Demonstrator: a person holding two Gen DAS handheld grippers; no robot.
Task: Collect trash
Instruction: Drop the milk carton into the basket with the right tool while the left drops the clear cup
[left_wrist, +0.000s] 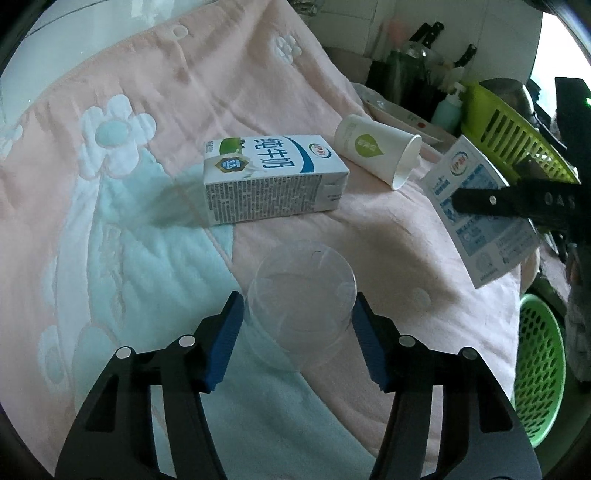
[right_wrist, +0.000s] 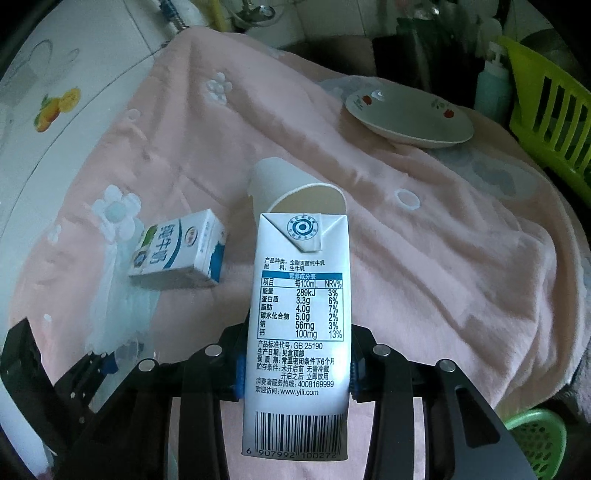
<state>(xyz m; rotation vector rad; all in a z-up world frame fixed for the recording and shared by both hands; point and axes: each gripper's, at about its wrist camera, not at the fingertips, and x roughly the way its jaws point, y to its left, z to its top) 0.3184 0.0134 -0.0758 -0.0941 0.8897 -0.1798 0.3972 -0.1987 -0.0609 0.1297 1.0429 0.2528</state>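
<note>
Left wrist view: left tool (left_wrist: 297, 332) bracketing a clear plastic cup (left_wrist: 301, 299), blue pads (left_wrist: 221, 347) sitting at its sides, firm contact impossible to confirm. Lying beyond on the pink blanket (left_wrist: 184, 92): a milk carton (left_wrist: 273, 181) on its side, then a paper cup (left_wrist: 378, 149) tipped over. Right wrist view: right tool (right_wrist: 295, 373) gripping a second milk carton (right_wrist: 301, 332) upright between its pads, lifted clear of the blanket. Sitting farther back: a plate (right_wrist: 408, 118); green basket (right_wrist: 535, 439) at lower right.
</note>
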